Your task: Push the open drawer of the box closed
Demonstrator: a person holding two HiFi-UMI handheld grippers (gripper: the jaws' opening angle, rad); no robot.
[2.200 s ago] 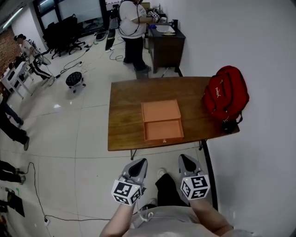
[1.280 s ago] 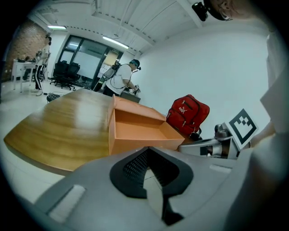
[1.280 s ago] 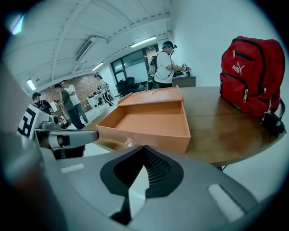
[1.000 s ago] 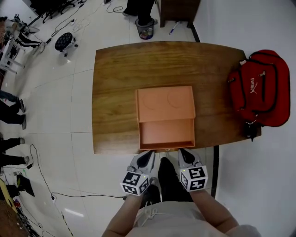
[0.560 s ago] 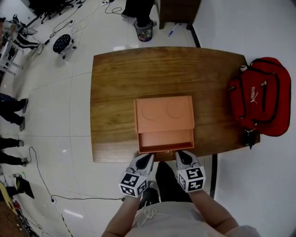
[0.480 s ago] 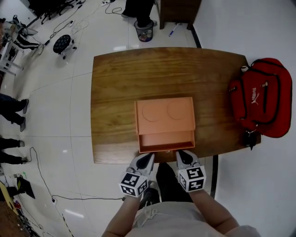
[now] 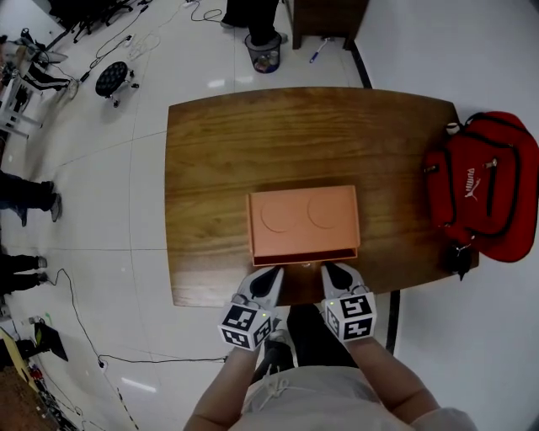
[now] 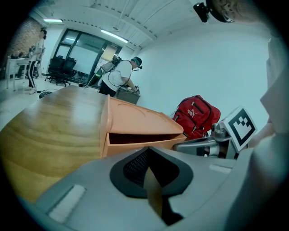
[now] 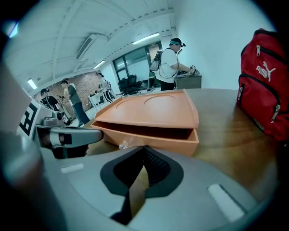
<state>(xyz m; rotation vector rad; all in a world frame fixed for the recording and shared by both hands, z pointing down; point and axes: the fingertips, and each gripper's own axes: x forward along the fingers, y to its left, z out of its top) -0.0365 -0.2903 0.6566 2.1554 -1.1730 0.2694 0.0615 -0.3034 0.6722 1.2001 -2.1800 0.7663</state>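
Observation:
The flat orange box [image 7: 303,219] lies on the wooden table [image 7: 210,151] near its front edge. Its drawer [image 7: 303,255] sticks out only a thin strip, with a dark slot above the drawer front [image 8: 144,142] [image 9: 151,137]. A small clear knob [image 9: 123,144] sits on that front. My left gripper [image 7: 269,272] [image 8: 148,151] and right gripper [image 7: 333,269] [image 9: 144,149] point side by side at the drawer front, tips right at it. Both are shut with nothing held. Whether the tips touch the front I cannot tell.
A red backpack [image 7: 480,198] lies on the table's right end, apart from the box. Beyond the table stand a dark cabinet [image 7: 324,17] and a waste bin [image 7: 264,52]. People stand on the floor at the far left [image 7: 25,198].
The drawer has slid from wide open to almost fully inside the box. Both grippers moved forward with it, over the table's front edge.

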